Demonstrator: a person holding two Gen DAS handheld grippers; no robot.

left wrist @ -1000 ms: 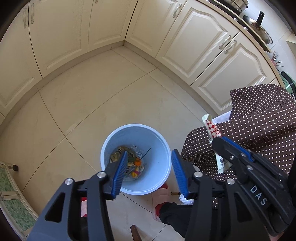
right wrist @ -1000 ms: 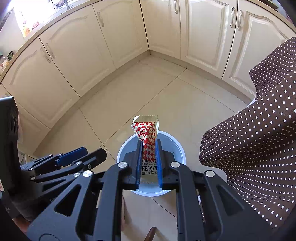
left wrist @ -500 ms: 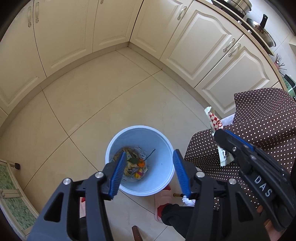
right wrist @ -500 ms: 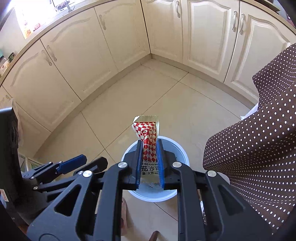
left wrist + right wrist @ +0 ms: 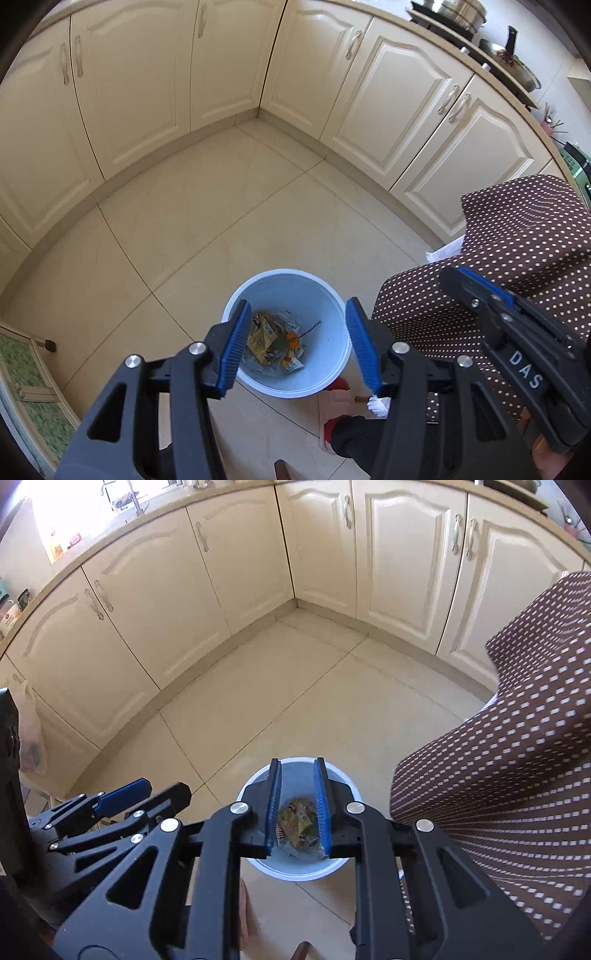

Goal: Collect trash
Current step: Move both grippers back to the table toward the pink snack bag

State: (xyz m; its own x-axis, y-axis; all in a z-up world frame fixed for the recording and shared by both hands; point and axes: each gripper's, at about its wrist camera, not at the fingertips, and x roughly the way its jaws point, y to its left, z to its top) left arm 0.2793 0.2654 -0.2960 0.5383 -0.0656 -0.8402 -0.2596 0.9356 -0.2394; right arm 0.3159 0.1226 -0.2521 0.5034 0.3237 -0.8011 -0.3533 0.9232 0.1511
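Observation:
A pale blue trash bin stands on the tiled floor, holding several wrappers. It also shows in the right wrist view, with the wrappers seen between the jaws. My left gripper is open and empty above the bin. My right gripper is open and empty, directly over the bin; it shows from the side in the left wrist view. The red-checked packet is no longer in view.
A table with a brown polka-dot cloth stands right of the bin, also in the right wrist view. Cream cabinets line the corner behind. A foot in a red-and-white slipper is beside the bin.
My right gripper has opened and let go of the red-checked packet, which is gone from between its jaws. Both grippers have risen a little above the bin.

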